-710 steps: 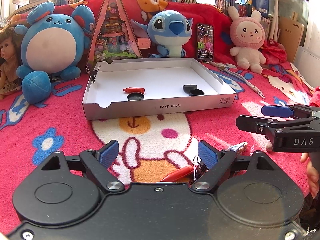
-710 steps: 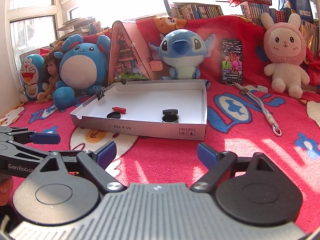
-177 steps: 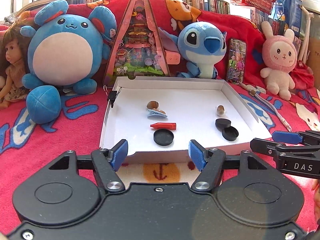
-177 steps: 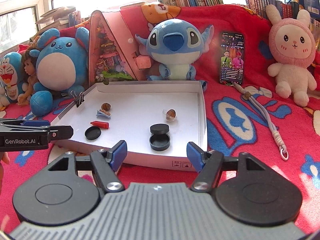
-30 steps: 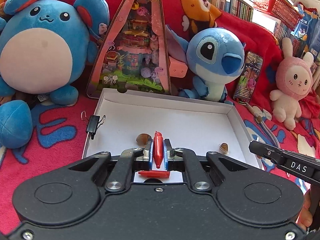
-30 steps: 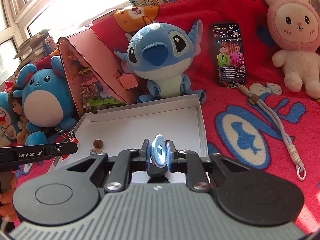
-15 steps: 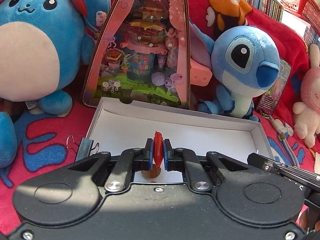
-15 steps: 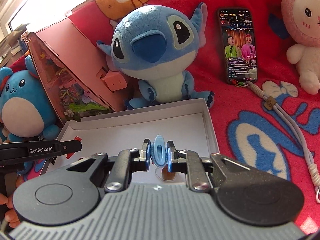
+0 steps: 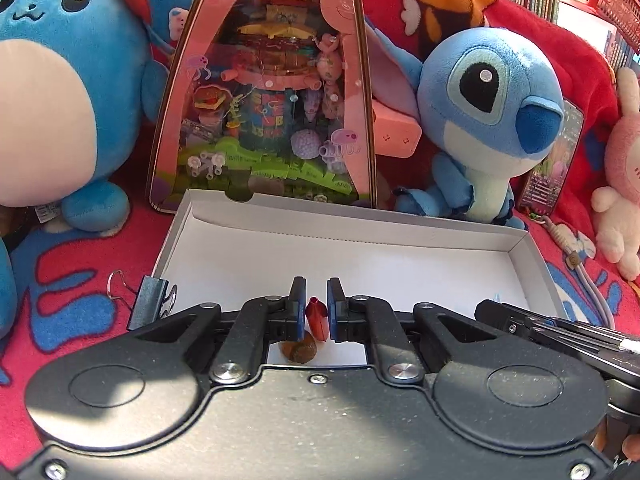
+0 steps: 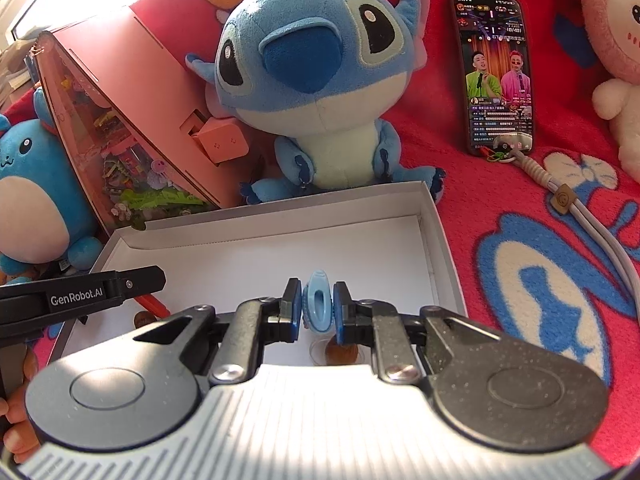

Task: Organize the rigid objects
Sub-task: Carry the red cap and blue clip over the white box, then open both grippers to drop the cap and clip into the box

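- Left gripper point(image 9: 316, 312): fingers pinching a small red piece point(image 9: 316, 317) upright, low over the white box point(image 9: 400, 236).
- Right gripper point(image 10: 317, 308): fingers pinching a pale blue clip point(image 10: 317, 306), also above the box floor.
- A brown nut point(image 9: 299, 351) sits just under the left fingers (another below the right); set each piece down beside it before letting go.

The cardboard tray point(image 9: 532, 264) lay on the blanket point(image 10: 520, 208), with the Stitch plush point(image 10: 320, 92) behind its far wall and the triangular toy box point(image 9: 272, 100) left of that plush. A phone point(image 10: 498, 72) leaned right of the plush. A binder clip point(image 9: 150, 304) gripped the tray's left wall.
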`<state>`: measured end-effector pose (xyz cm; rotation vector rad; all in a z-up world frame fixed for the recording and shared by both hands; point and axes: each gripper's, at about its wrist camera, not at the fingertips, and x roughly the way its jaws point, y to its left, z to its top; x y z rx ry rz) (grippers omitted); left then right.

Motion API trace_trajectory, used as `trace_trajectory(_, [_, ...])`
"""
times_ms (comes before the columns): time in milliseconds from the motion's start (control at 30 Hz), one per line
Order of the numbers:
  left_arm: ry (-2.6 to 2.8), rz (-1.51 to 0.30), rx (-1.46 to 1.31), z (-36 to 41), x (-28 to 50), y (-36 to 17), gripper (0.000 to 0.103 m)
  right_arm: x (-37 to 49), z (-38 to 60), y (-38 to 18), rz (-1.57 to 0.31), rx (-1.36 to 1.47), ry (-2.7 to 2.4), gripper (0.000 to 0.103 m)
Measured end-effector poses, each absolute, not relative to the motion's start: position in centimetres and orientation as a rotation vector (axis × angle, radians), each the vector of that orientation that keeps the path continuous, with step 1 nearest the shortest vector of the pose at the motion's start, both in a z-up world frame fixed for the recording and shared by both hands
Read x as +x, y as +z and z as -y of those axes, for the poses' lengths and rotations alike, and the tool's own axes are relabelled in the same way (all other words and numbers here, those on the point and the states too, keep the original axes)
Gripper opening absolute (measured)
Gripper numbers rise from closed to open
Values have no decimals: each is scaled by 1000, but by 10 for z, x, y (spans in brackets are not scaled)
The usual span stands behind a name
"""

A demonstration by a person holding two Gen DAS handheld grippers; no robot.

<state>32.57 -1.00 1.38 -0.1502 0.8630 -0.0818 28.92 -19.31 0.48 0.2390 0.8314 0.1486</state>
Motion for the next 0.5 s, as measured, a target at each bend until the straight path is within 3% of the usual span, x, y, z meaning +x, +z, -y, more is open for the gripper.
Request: trace_trajectory(500, [-72, -874, -112, 16, 325, 6, 13, 288, 193, -1, -847, 230, 137, 21])
